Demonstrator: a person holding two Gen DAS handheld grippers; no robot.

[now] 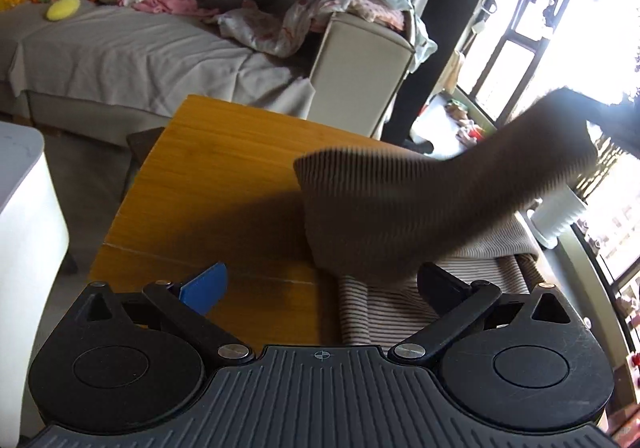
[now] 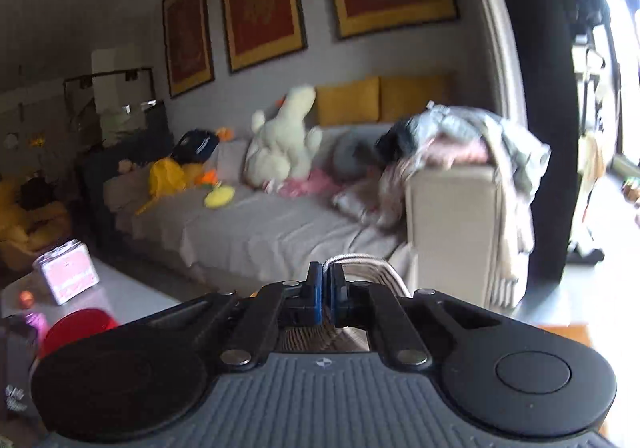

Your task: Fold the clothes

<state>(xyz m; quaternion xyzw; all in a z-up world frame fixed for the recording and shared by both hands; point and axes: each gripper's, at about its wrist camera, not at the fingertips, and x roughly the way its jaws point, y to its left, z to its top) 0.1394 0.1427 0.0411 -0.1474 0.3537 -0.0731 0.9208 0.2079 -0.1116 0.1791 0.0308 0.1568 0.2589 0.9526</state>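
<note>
**Risk of slip and bunching while the striped garment hangs from one gripper**

The right gripper [image 2: 325,290] has its fingers pressed together on a thin fold of the striped garment [image 1: 400,215]; only a narrow edge of cloth shows between the blue pads. The left gripper [image 1: 316,284] stands spread, with nothing between its fingers, low over the wooden table [image 1: 208,183].

The garment lies partly on the table's right side and partly in the air: one ribbed part, apparently a sleeve, rises blurred toward the upper right, which suggests quick motion.

Likely faults, judged from this state:

- The pinch is shallow. A fast swing can pull the cloth free of the pads.
- Only one gripper holds cloth. The lower layers can drag and bunch, so the fold lands crooked.
- The garment lies near the table's right edge. A pull that way can slide it off.
- The white ribbed container [image 1: 558,217] stands just beyond; swinging cloth may strike it.
</note>
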